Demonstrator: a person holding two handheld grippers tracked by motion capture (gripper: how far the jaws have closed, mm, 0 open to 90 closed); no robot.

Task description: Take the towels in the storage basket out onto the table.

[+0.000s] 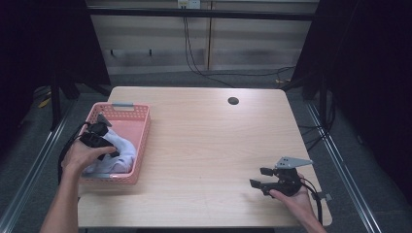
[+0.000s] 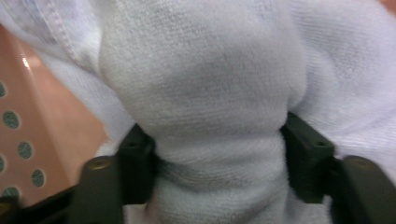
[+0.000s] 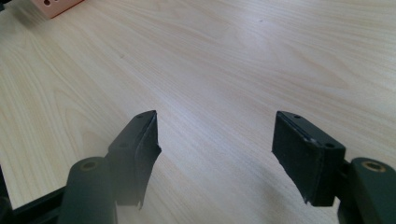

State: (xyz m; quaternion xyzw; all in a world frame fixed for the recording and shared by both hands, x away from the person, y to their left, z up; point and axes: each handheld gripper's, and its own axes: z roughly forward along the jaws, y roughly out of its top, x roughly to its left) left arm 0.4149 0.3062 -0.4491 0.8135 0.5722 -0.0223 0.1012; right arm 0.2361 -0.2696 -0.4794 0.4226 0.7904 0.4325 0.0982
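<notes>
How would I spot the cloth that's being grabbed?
Look at the wooden table, then the pink basket at its left edge. Inside lies a white towel, bunched between the left gripper. It is the only soft white thing there.

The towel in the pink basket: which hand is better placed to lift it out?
Left. The left gripper is inside the basket, its jaws pressing a fold of towel. The right gripper rests open on bare table, far away.

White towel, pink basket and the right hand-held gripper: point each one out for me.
White towel [image 2: 205, 88]: left gripper view, on the bunched fold between the jaws.
Pink basket [image 1: 142, 145]: high view, on its right wall.
Right hand-held gripper [image 1: 260, 177]: high view, midway between its fingertips.
</notes>
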